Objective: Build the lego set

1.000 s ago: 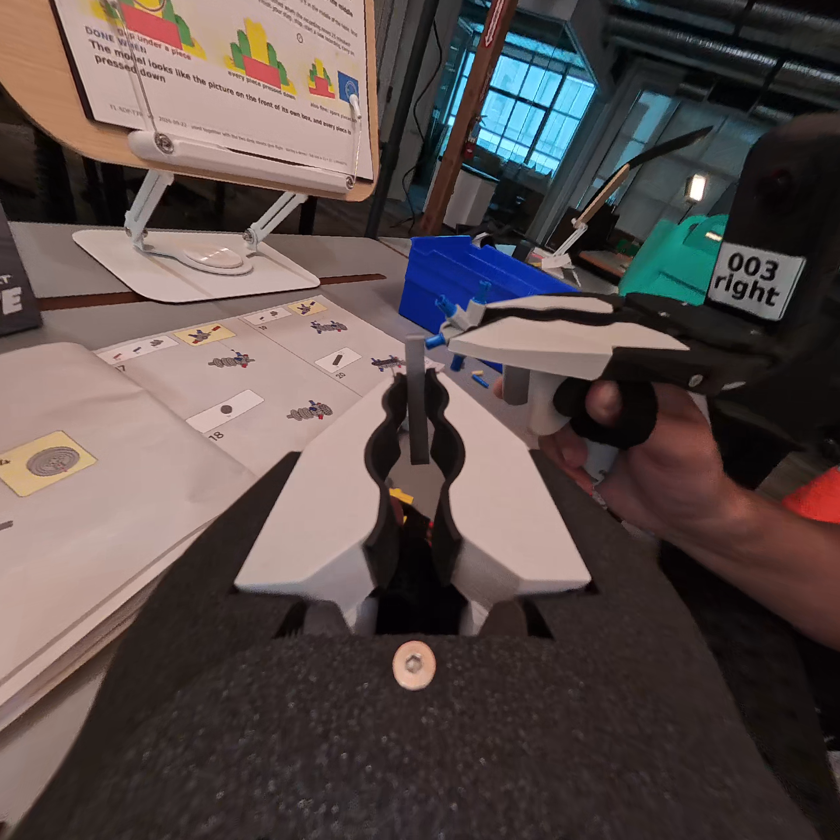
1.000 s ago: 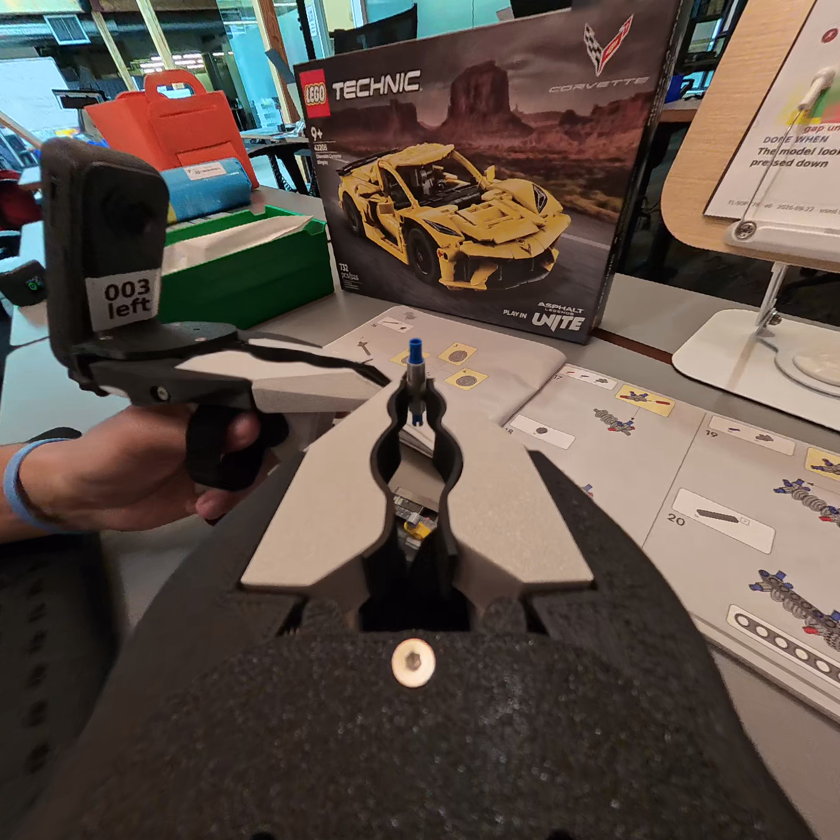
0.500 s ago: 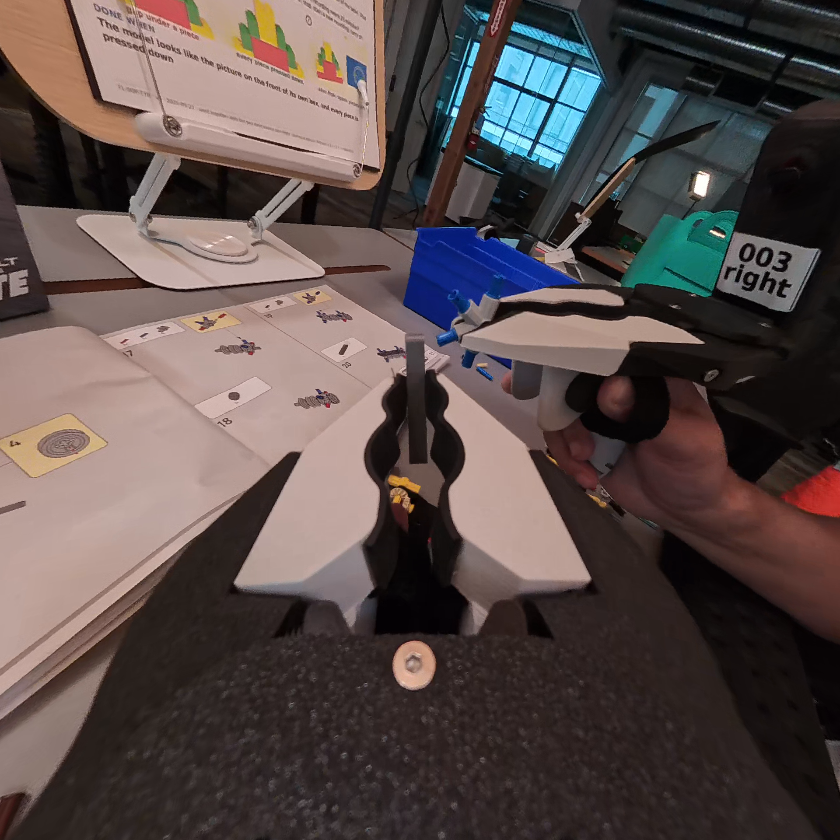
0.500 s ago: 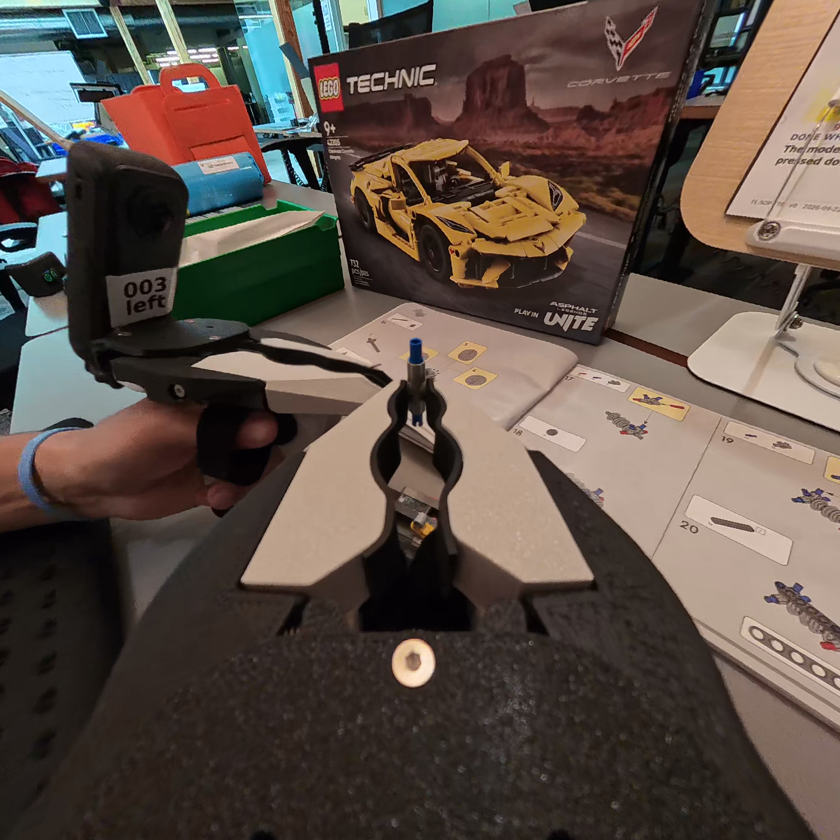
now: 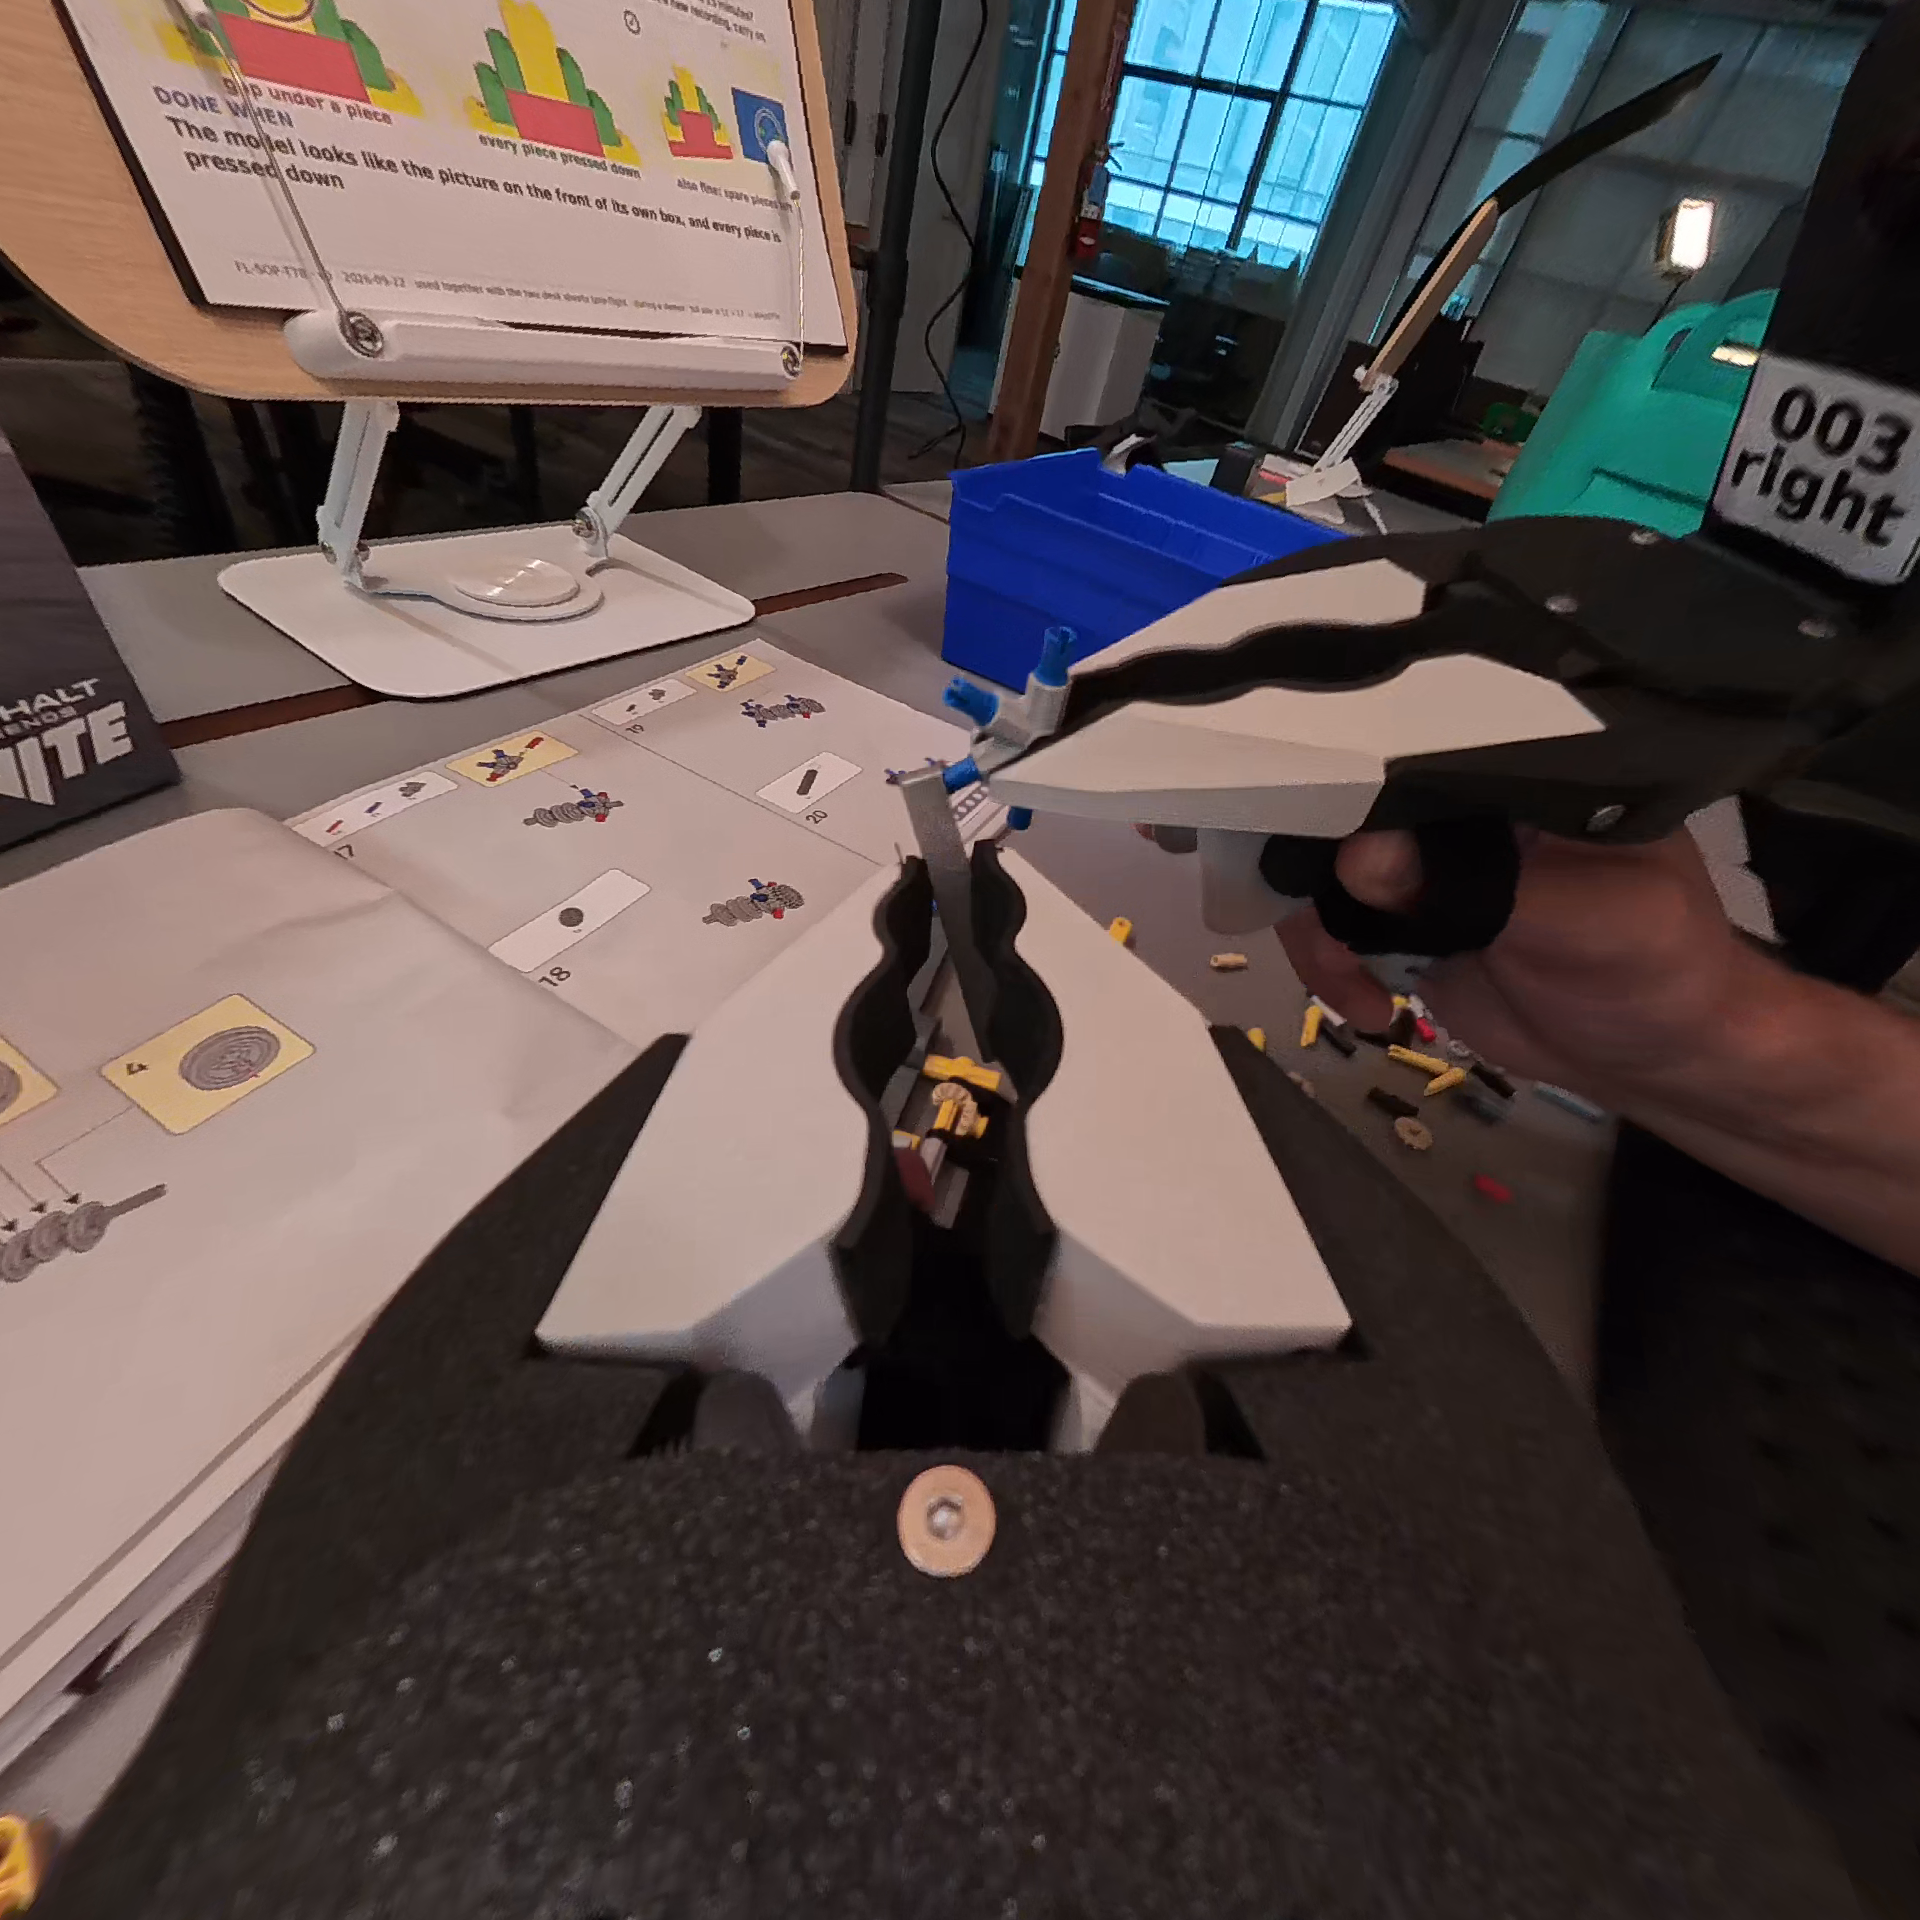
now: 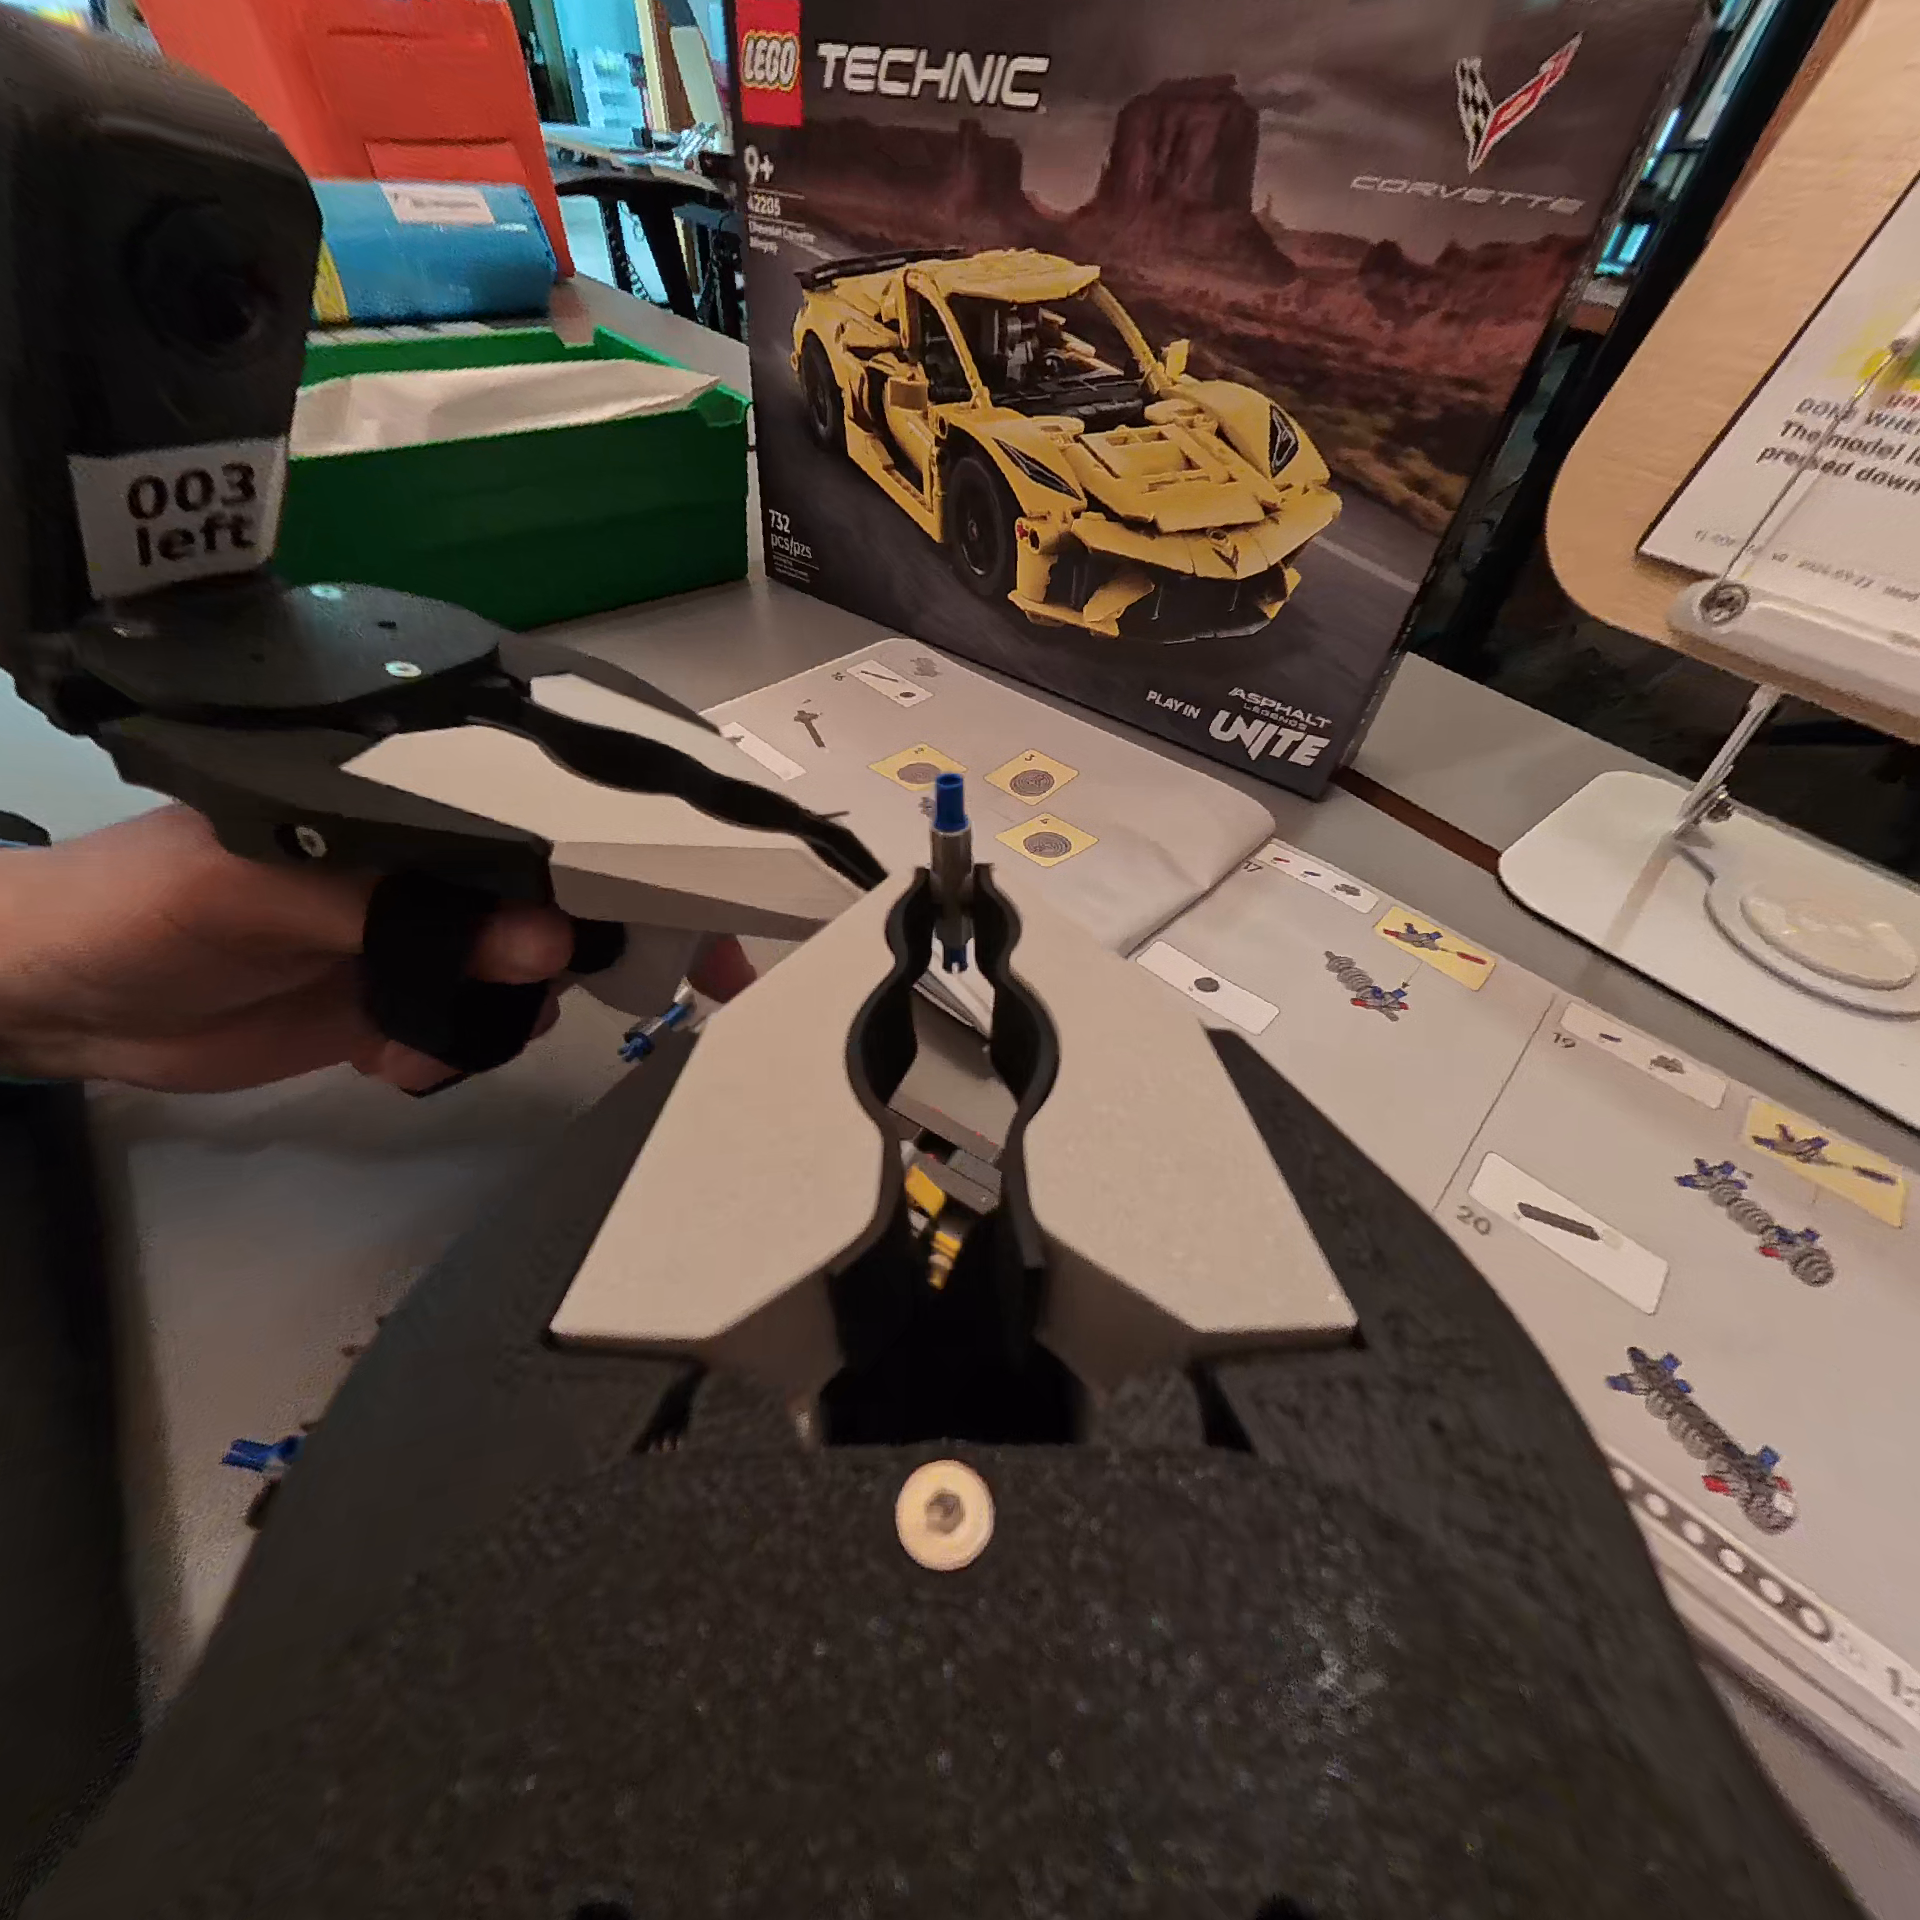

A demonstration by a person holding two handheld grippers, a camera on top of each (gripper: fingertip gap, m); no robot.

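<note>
Two handheld grippers meet in the air above an open instruction booklet (image 5: 436, 997) on a grey table (image 5: 831, 540), in what looks like a mid-build joining step of the lego set. The left gripper (image 5: 951, 883) has its jaws closed on a thin grey axle (image 5: 956, 883) that stands nearly upright and leans slightly, its top end touching or just beside the piece the other gripper carries. The right gripper (image 6: 948, 894) has its jaws closed on a small grey connector with blue pins (image 6: 948, 831); in the left wrist view that connector (image 5: 1023, 707) sticks out of the right gripper's tips, which point leftward across the frame toward the axle. The step in hand seems to be threading the axle into the connector. The next move probably calls for lining the axle's end up with a hole in the connector and pushing straight, without letting either thin part twist in its grip. A hand (image 5: 1538, 997) holds the right gripper's trigger handle from below; another hand (image 6: 208, 935) grips the left one the same way. Loose small pieces (image 5: 1392, 1060) lie scattered on the table below, with a blue bin (image 5: 1091, 540) behind and the set's box (image 6: 1143, 364) standing at the back.
</note>
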